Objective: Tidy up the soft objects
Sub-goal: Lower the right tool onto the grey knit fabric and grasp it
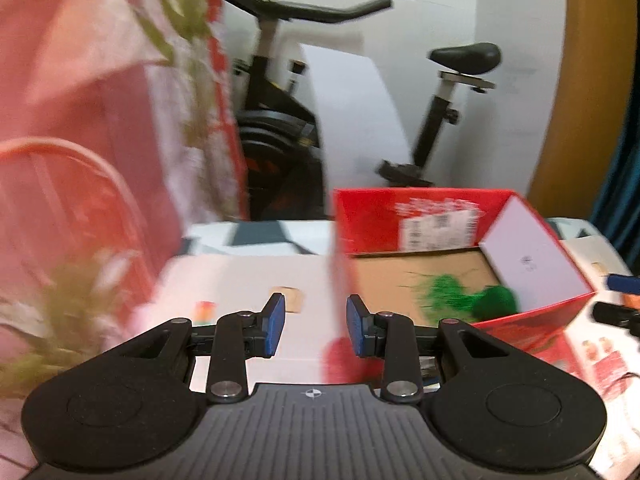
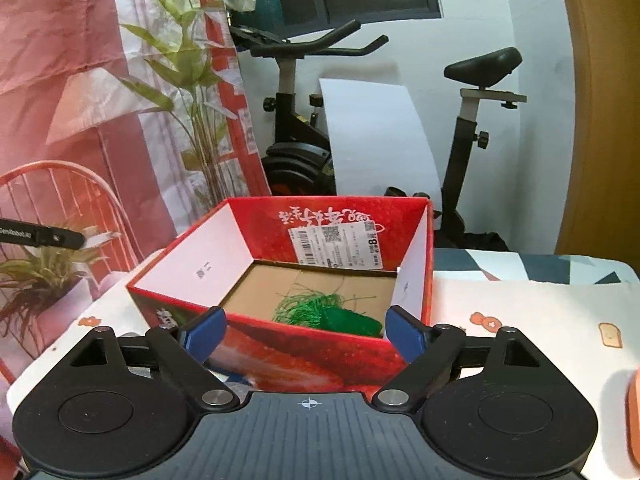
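Green yarn bundle (image 2: 336, 314) lies loose on the cardboard floor of the red box (image 2: 304, 354) on the table (image 2: 520, 312), apparently dropped there: right gripper (image 2: 306, 330) spread wide and empty over it, left gripper (image 1: 316, 324) part-open, empty.

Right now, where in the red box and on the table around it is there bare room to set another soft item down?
Inside the red box, the cardboard floor is bare left of and behind the green yarn bundle, which sits front-right. On the tablecloth, the stretch right of the box is bare but for prints. The box's near side is crowded by the right gripper.
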`<move>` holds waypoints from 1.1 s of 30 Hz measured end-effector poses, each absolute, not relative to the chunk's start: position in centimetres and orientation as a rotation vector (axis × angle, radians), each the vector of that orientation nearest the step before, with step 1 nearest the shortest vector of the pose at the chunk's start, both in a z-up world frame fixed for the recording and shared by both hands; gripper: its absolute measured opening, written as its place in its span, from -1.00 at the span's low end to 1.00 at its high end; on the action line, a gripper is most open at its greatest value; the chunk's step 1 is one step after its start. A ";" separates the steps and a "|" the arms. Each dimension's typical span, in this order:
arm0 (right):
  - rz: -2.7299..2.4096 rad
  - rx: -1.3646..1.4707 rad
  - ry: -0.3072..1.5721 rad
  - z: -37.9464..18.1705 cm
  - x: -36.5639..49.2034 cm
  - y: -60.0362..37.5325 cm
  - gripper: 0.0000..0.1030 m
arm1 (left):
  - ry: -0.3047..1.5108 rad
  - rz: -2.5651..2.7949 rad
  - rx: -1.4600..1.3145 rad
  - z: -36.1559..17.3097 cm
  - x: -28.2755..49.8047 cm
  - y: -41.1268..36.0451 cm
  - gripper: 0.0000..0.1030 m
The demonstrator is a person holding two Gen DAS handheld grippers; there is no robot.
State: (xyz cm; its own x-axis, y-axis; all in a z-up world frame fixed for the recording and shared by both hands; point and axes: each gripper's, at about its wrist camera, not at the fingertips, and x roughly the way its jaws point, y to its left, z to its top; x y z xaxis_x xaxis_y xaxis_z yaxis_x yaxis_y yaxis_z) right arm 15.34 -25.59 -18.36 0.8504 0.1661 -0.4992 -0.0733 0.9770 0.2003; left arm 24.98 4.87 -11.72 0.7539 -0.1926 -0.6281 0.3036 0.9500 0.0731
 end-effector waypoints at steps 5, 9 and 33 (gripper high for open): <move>0.130 0.191 0.523 -17.9 14.2 -25.6 0.82 | 0.614 -0.171 0.256 -8.5 24.2 9.5 -0.30; 0.118 0.199 0.533 -18.4 13.9 -25.6 0.81 | 0.606 -0.073 0.209 -7.6 24.4 12.9 -0.09; 0.085 0.227 0.763 -27.9 15.9 -24.2 0.53 | 0.869 -0.417 0.023 -23.4 26.8 4.0 0.20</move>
